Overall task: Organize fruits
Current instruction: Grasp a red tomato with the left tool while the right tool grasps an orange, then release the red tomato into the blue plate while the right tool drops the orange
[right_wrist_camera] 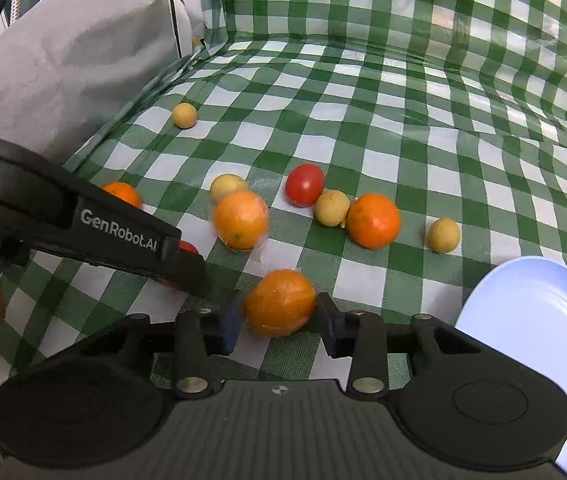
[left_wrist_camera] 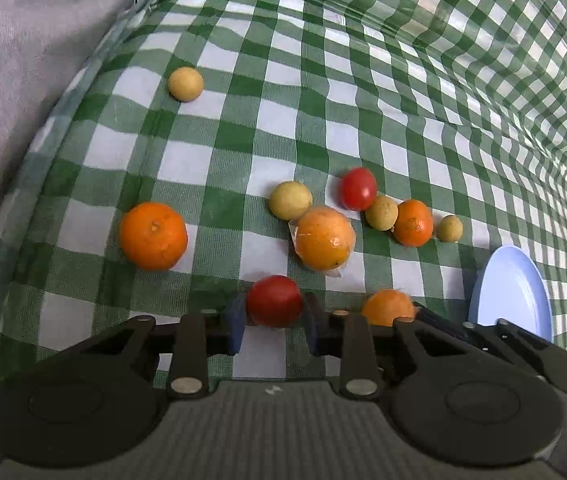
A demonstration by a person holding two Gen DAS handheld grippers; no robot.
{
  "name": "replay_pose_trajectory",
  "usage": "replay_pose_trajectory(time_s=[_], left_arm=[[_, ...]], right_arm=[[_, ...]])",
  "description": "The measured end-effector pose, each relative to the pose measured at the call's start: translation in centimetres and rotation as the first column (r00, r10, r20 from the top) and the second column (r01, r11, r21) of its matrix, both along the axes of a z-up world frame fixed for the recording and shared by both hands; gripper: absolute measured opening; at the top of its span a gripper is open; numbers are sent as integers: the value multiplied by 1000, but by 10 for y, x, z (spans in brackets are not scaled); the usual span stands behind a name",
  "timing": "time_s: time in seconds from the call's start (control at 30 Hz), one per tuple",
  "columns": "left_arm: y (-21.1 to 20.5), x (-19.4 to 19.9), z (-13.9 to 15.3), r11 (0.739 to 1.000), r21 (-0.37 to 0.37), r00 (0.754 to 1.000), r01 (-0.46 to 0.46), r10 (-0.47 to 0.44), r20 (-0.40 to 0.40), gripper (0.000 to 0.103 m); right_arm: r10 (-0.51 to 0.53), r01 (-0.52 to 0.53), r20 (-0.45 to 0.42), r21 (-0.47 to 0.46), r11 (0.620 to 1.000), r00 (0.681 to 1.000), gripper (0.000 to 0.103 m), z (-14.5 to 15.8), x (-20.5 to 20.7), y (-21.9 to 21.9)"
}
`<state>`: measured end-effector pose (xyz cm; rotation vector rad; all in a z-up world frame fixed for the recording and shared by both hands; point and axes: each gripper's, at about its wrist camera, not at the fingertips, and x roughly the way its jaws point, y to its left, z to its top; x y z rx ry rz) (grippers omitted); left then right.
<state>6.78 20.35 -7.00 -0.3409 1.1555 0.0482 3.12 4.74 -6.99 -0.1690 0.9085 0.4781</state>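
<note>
My left gripper [left_wrist_camera: 273, 322] is shut on a red tomato [left_wrist_camera: 274, 300] just above the checked cloth. My right gripper [right_wrist_camera: 279, 320] is shut on a wrapped orange [right_wrist_camera: 280, 303], which also shows in the left wrist view [left_wrist_camera: 387, 307]. The left gripper's arm [right_wrist_camera: 83, 224] crosses the left of the right wrist view, its tomato mostly hidden. On the cloth lie another wrapped orange [left_wrist_camera: 324, 238], two bare oranges [left_wrist_camera: 152, 236] [left_wrist_camera: 413, 223], a second tomato [left_wrist_camera: 358, 189] and several small yellow fruits [left_wrist_camera: 290, 201]. A light blue plate [right_wrist_camera: 531, 336] lies at the right.
The green-and-white checked cloth [left_wrist_camera: 267, 120] covers the table and rises as a backdrop behind and at the right. A grey fabric [right_wrist_camera: 67, 60] lies along the left edge. One small yellow fruit [left_wrist_camera: 186, 84] sits apart at the far left.
</note>
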Motion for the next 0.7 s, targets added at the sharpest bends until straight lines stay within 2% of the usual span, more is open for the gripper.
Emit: replay_pose_trajectory(time_s=[0.17, 0.37, 0.53, 0.7], left_arm=[[-3, -1, 13, 1000, 9, 1000, -2, 1, 21, 32], [-15, -5, 32, 1000, 30, 999, 3, -4, 46, 32], [-35, -7, 47, 999, 48, 997, 16, -20, 77, 32], [-68, -7, 59, 996, 62, 988, 65, -73, 135, 32]], right_arm=[[-7, 7, 26, 8, 1000, 1000, 41, 9, 0, -6], [-64, 63, 55, 20, 998, 996, 41, 29, -3, -30], [-122, 119, 61, 53, 991, 991, 41, 46, -4, -64], [-189, 181, 98, 85, 980, 977, 41, 82, 6, -115]])
